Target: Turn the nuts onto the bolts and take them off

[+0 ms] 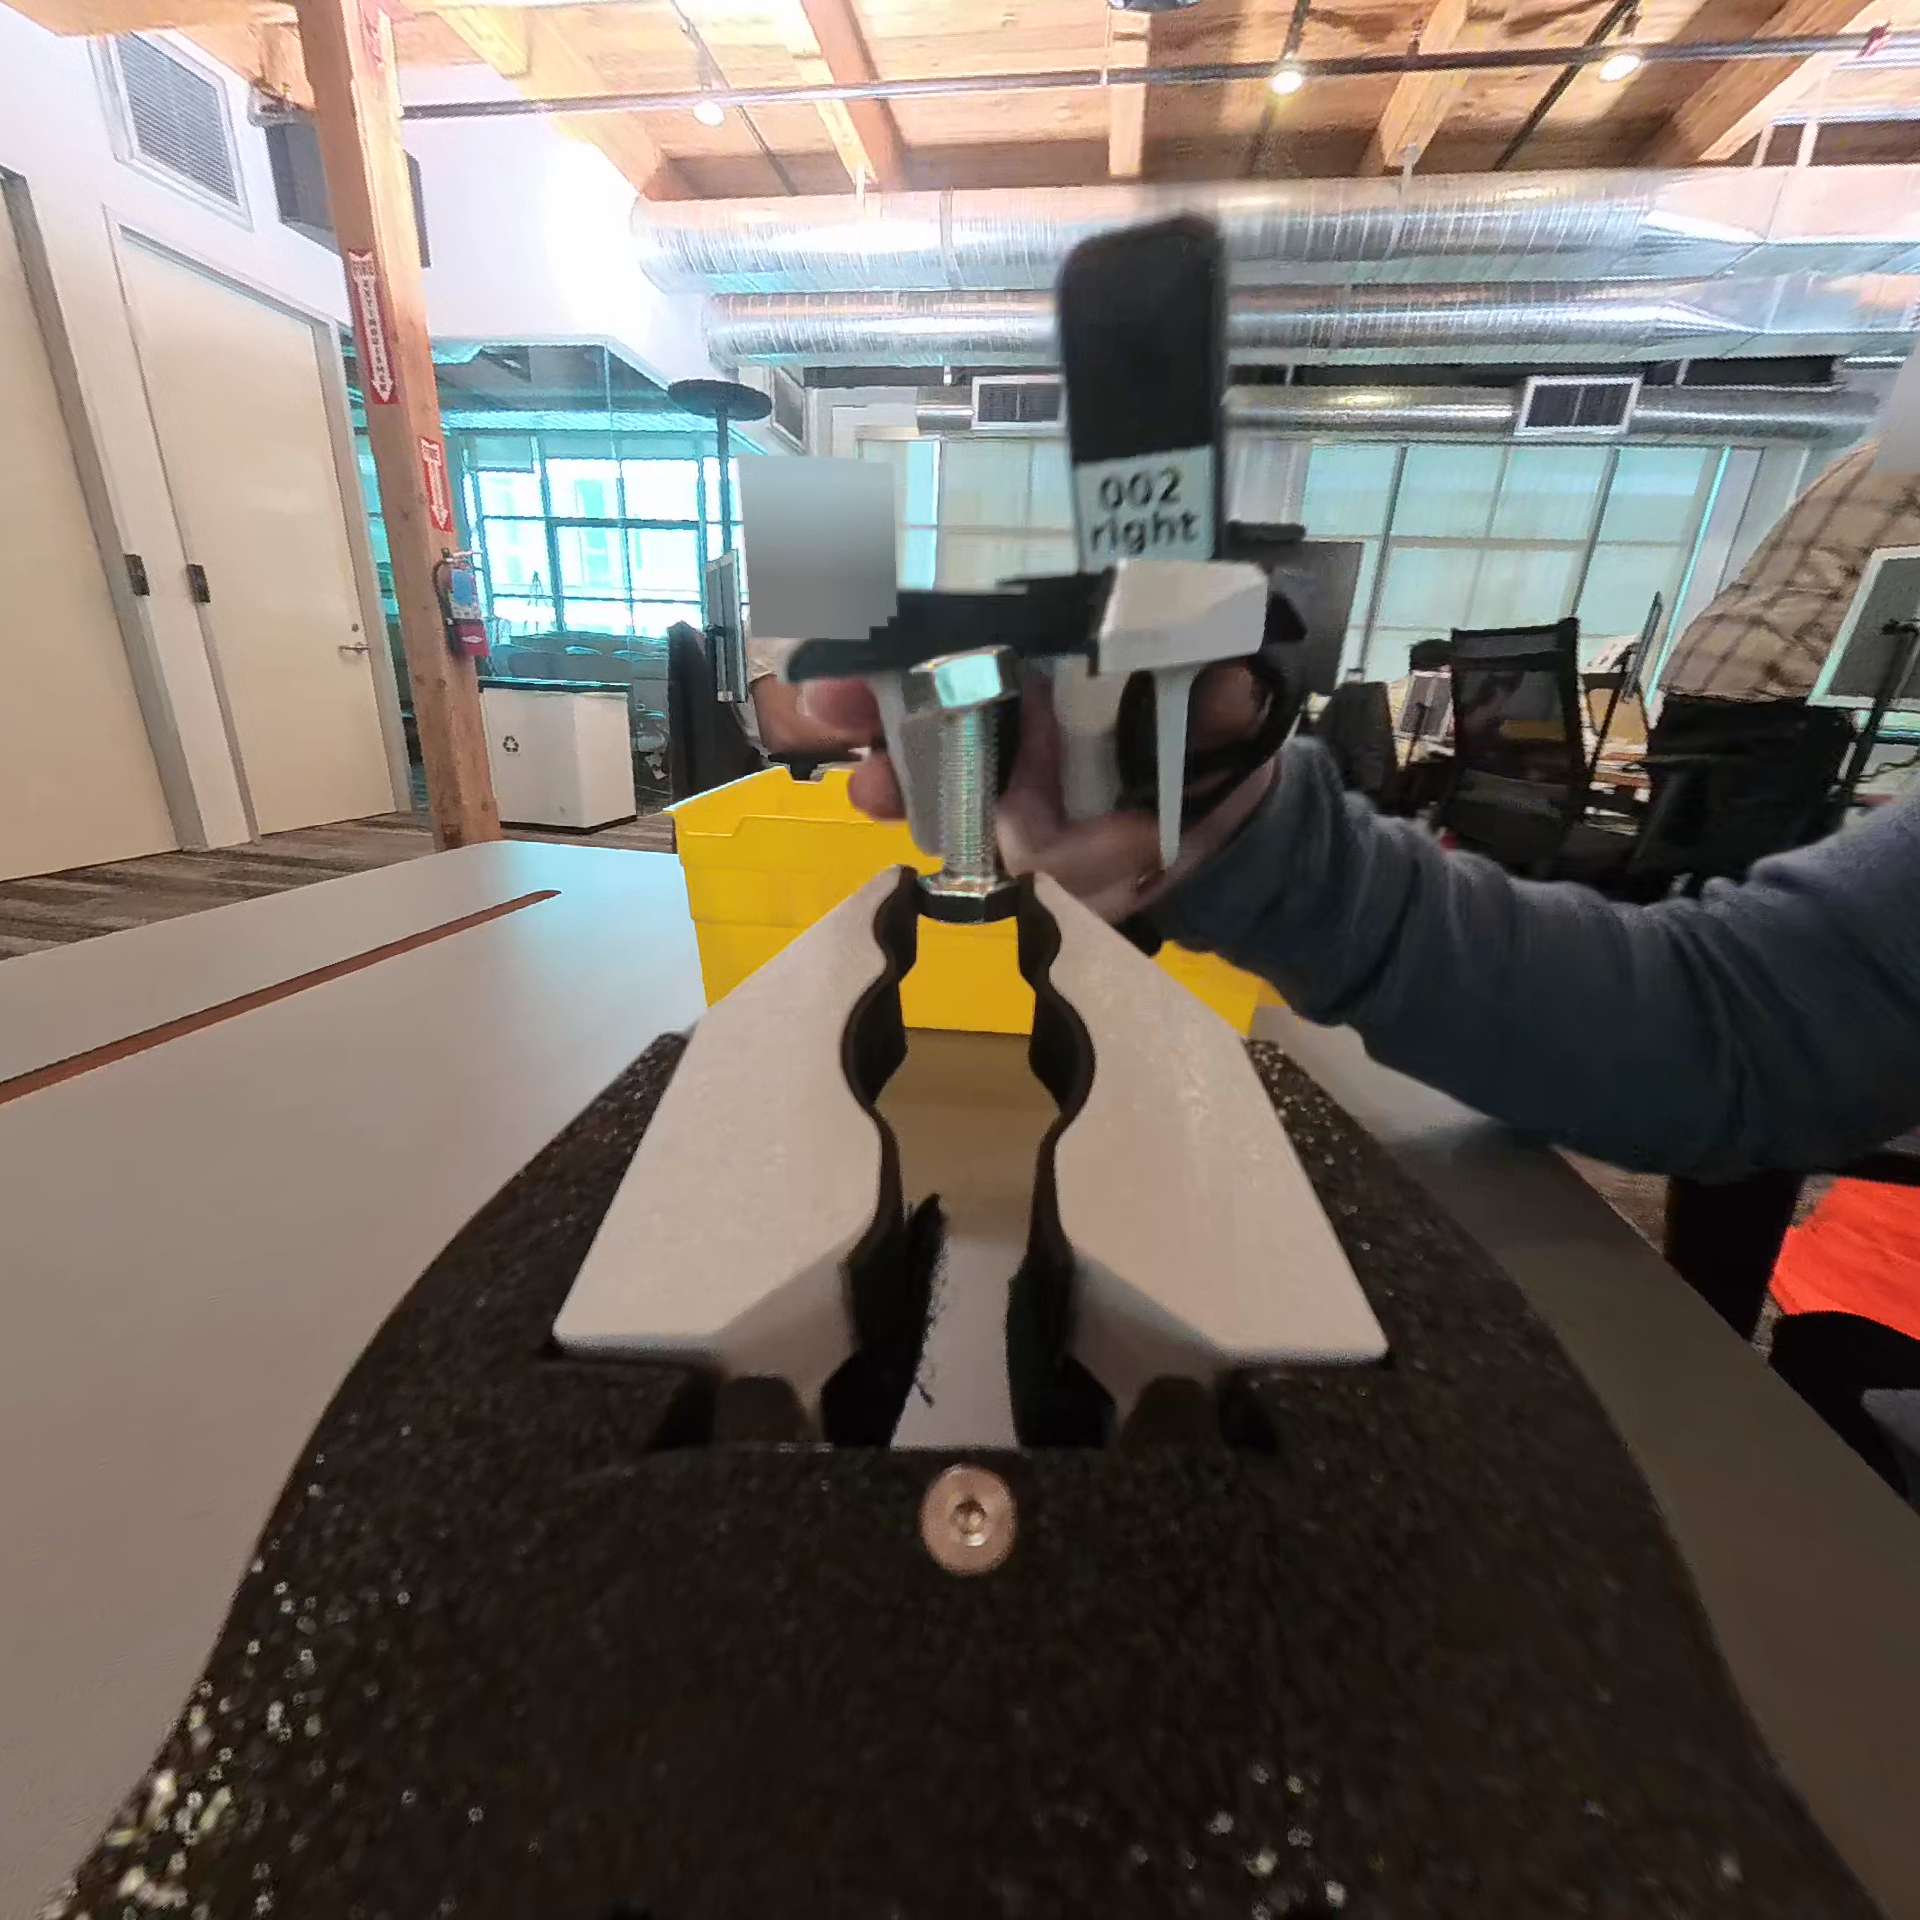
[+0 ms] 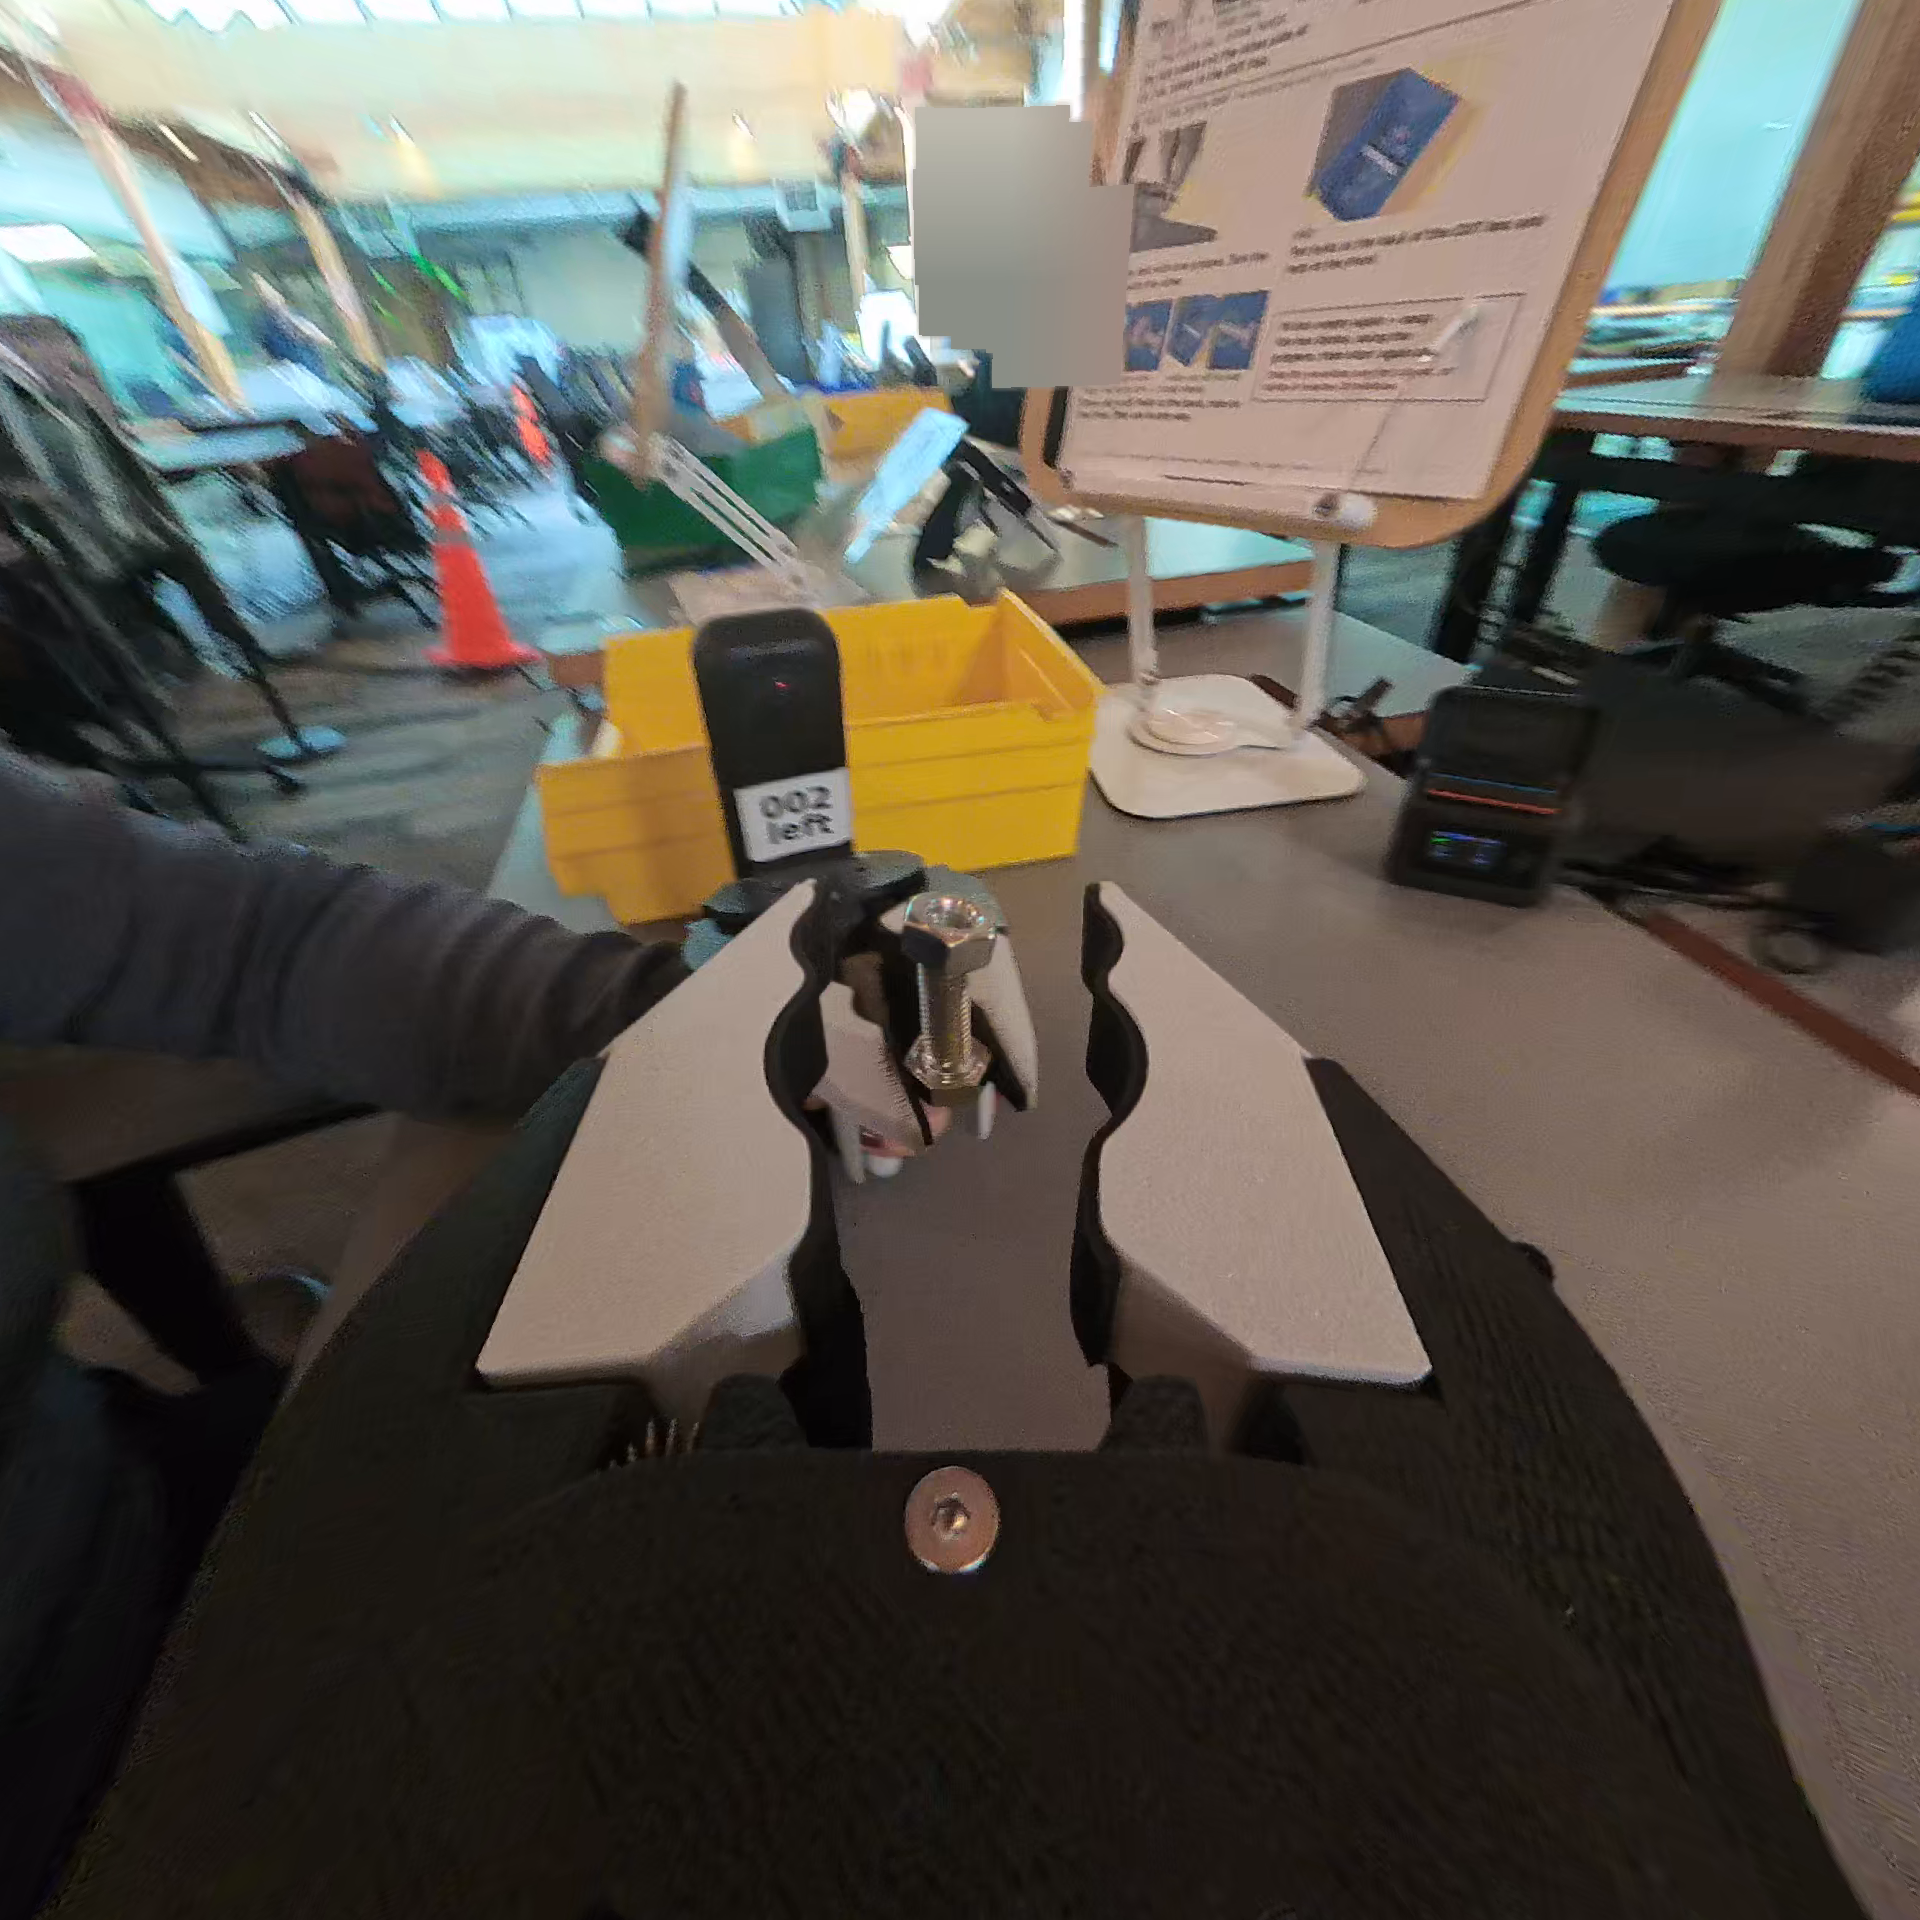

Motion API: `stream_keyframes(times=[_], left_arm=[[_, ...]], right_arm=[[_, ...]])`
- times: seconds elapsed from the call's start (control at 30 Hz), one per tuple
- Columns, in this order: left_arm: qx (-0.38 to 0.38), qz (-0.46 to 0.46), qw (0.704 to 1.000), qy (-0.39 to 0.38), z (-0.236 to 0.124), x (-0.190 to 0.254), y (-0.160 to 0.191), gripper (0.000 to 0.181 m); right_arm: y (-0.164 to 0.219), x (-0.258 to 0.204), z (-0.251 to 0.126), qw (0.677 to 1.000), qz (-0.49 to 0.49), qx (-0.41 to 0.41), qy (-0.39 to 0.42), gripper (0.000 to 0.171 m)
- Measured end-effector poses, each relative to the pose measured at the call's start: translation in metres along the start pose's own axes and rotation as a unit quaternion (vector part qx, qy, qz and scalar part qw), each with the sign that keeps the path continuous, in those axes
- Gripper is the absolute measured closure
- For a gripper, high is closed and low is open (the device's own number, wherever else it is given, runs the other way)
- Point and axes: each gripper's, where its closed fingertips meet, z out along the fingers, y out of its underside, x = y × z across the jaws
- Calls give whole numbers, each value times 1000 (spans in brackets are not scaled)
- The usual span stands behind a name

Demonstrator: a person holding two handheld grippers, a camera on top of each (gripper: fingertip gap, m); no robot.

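Note:
My left gripper (image 1: 971, 883) is shut on a silver hex nut (image 1: 971, 902) at its fingertips. A silver bolt (image 1: 961, 769) is threaded in the nut and stands up from it, head on top. My right gripper (image 1: 1023, 800) hangs fingers down just behind the bolt, held by a hand. In the right wrist view my right gripper (image 2: 951, 896) is open wide, with the bolt (image 2: 945, 997) showing between its tips. The nut (image 2: 945, 1070) sits at the bolt's lower end, gripped by the left gripper (image 2: 940, 1101).
A yellow bin (image 1: 790, 862) (image 2: 966, 748) stands on the grey table (image 1: 312, 1143) (image 2: 1455, 1091) behind the grippers. A board on a white stand (image 2: 1330, 260) and a small black device (image 2: 1486, 800) are at the right. Dark-sleeved arms (image 1: 1507, 987) (image 2: 260, 966) reach in. The left gripper's tips are roughly 5 centimeters from the right gripper's.

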Motion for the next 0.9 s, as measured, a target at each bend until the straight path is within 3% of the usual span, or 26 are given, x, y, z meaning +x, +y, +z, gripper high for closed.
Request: stream_keyframes(times=[0.13, 0.53, 0.73, 0.9], left_arm=[[-2, -11, 999, 44, 1, 10, 2, 165], [-25, -19, 993, 113, 4, 31, 9, 165], [-26, -21, 993, 112, 4, 30, 10, 165], [-25, -26, 996, 78, 4, 20, 9, 165]], right_arm=[[-2, -15, -9, 988, 88, 82, -100, 131], [8, -29, -17, 978, 101, 66, -170, 145], [13, -29, -16, 983, 77, 53, -156, 153], [13, -19, -13, 994, 28, 47, -93, 153]])
